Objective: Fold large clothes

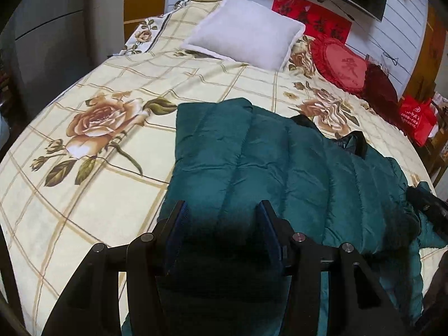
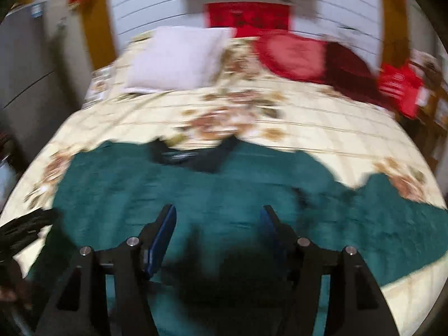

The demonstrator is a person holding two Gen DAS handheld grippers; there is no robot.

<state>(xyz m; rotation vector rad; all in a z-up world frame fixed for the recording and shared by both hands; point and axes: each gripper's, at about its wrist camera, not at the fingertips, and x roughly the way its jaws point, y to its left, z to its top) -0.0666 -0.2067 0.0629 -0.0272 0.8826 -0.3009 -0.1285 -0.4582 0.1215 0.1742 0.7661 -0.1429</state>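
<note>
A dark teal quilted jacket (image 1: 280,168) lies on the floral bedspread (image 1: 84,140), its black collar (image 1: 355,142) toward the headboard and one side folded over the body. My left gripper (image 1: 221,210) is open above the jacket's near part, holding nothing. In the blurred right wrist view the jacket (image 2: 224,196) spreads wide across the bed, a sleeve reaching right. My right gripper (image 2: 218,215) is open above the jacket's middle, holding nothing. The other gripper shows at the right edge of the left wrist view (image 1: 428,204) and at the left edge of the right wrist view (image 2: 25,229).
A white pillow (image 1: 246,30), a red heart cushion (image 1: 341,67) and a dark red cushion (image 1: 378,84) lie at the head of the bed. A red bag (image 1: 417,117) stands beside the bed on the right. A grey cabinet (image 1: 42,42) stands left.
</note>
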